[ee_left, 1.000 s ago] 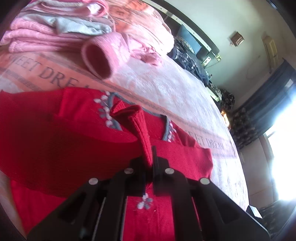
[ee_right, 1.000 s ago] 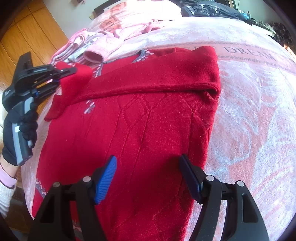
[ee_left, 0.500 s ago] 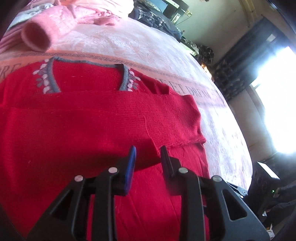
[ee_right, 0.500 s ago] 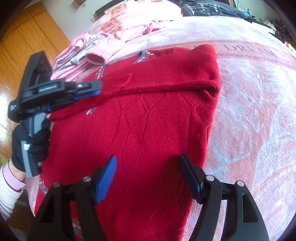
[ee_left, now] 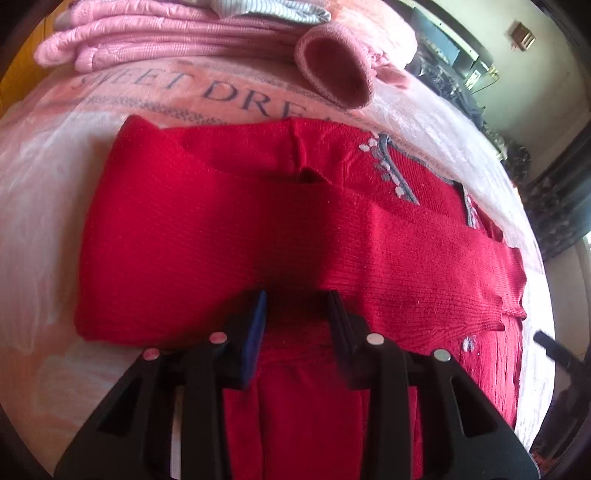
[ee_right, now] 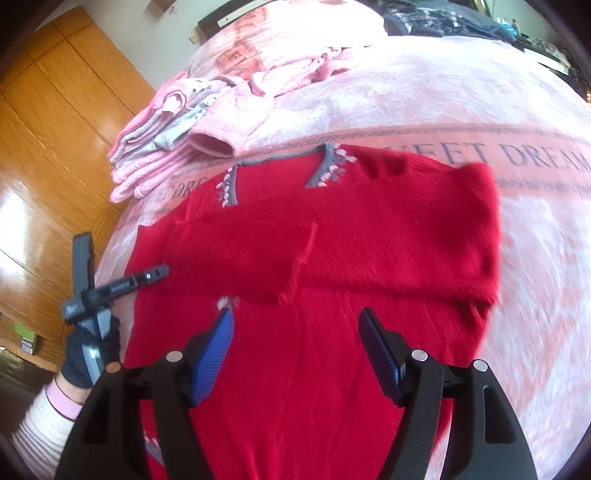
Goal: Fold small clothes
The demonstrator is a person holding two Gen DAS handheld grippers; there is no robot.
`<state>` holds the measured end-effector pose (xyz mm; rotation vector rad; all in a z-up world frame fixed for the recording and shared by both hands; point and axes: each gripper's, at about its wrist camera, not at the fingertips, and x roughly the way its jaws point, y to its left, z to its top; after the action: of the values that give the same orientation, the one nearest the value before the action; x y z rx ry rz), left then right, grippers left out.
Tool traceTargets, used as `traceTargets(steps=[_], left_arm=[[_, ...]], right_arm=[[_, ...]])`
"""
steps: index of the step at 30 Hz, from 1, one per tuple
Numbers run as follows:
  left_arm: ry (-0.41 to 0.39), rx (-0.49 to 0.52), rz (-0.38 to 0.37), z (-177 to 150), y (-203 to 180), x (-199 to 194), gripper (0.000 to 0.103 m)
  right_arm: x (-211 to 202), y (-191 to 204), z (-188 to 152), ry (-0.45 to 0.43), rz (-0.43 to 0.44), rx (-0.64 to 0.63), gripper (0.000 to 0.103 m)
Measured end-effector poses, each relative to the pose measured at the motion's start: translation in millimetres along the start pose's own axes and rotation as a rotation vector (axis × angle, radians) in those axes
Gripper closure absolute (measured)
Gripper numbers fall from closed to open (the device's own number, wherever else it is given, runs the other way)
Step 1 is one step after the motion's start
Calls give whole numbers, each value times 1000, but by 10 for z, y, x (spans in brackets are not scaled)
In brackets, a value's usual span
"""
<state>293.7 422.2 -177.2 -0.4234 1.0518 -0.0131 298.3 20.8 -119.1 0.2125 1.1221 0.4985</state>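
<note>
Surface: a pink blanket [ee_right: 424,92] printed with dark lettering is covering the bed, with wooden panelling [ee_right: 55,129] standing along one side of the room.
Left gripper [ee_left: 297,308]: it is hovering low over the garment's left edge, its jaws parted by a modest gap and gripping nothing (in the right wrist view it is showing side-on, held by a dark-gloved hand [ee_right: 86,354] with a pale ribbed sleeve).
Right gripper [ee_right: 297,328]: it is hanging above the lower body of the garment, jaws spread wide, blue pads [ee_right: 212,354] facing each other and nothing lying between them.
Red sweater [ee_right: 314,258]: it is lying flat on the blanket, front up, both sleeves folded across the chest so that they are forming one red band from side to side.
Neckline [ee_right: 280,173]: the grey V trim with small white and pink flowers is peeking out beyond the folded sleeves.
Pink cuff [ee_left: 332,74]: an open knitted sleeve end is resting on the blanket just past the sweater's collar.
Folded stack [ee_right: 147,147]: pink and grey clothes are sitting piled behind the cuff, near the panelling.
Far end: dark checked fabric [ee_right: 424,18] is lying heaped at the bed's far edge.
</note>
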Motion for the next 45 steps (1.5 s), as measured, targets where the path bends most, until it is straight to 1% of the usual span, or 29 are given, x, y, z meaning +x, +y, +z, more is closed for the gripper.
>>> traceTargets(steps=[2, 3, 6, 8, 9, 10, 12, 13, 14, 15, 16, 17, 18, 20, 24, 28, 30, 33, 36, 38, 40, 43, 44, 45], left_arm=[[-8, -23, -30, -1, 17, -65, 68], [-14, -33, -41, -25, -41, -112, 68], [-62, -65, -65, -91, 33, -346, 67], [-109, -73, -61, -124, 89, -543, 65], [-124, -75, -57, -139, 113, -603, 64], [-140, -75, -47, -158, 153, -679, 63], [-158, -74, -29, -162, 214, -767, 62], [-163, -75, -19, -167, 244, -805, 62], [-164, -79, -14, -173, 269, -820, 62], [-165, -88, -12, -177, 293, -832, 61], [-165, -100, -14, -177, 319, -846, 61], [-163, -109, -17, -170, 331, -830, 61], [-164, -118, -18, -160, 339, -826, 61], [-168, -132, -22, -137, 338, -827, 61], [-195, -140, -26, -82, 299, -865, 61], [-207, -135, -29, 0, 197, -832, 61], [-206, -125, -28, 27, 130, -791, 61], [-197, -93, -25, 68, -5, -692, 61], [-177, -48, -11, 100, -153, -548, 61], [-156, -21, 9, 107, -231, -425, 61], [-129, -5, 44, 109, -261, -289, 61], [-71, 11, 89, 90, -245, -73, 61], [-58, 10, 96, 79, -229, -22, 61], [-63, 21, 101, 67, -225, 3, 61]], right_arm=[[151, 67, 173, 35, -10, -2, 35], [226, 101, 245, 50, -12, -10, 36], [490, 112, 420, 111, -41, -8, 37], [640, 83, 471, 149, -67, 12, 41], [700, 77, 473, 163, -66, 17, 43], [760, 78, 471, 180, -51, 21, 47], [847, 112, 451, 198, -47, 16, 48], [872, 148, 450, 195, -66, 4, 51], [882, 188, 456, 187, -81, -13, 60], [878, 207, 463, 179, -83, -20, 67], [881, 216, 471, 178, -69, -18, 84], [889, 215, 483, 183, -43, -5, 95], [883, 204, 494, 183, -13, 12, 96], [813, 200, 517, 162, 0, 18, 97], [467, 196, 592, 77, 44, 10, 97], [74, 100, 695, 3, 14, -3, 97], [-65, 12, 739, -15, 1, 3, 97], [-228, -181, 800, -38, -49, 22, 97], [-296, -368, 811, -44, -68, 52, 97], [-299, -517, 784, -42, -94, 70, 97], [-238, -654, 734, -34, -136, 82, 97], [-48, -861, 619, 12, -180, 102, 97], [46, -907, 584, 33, -190, 109, 97], [135, -953, 544, 56, -200, 113, 97]])
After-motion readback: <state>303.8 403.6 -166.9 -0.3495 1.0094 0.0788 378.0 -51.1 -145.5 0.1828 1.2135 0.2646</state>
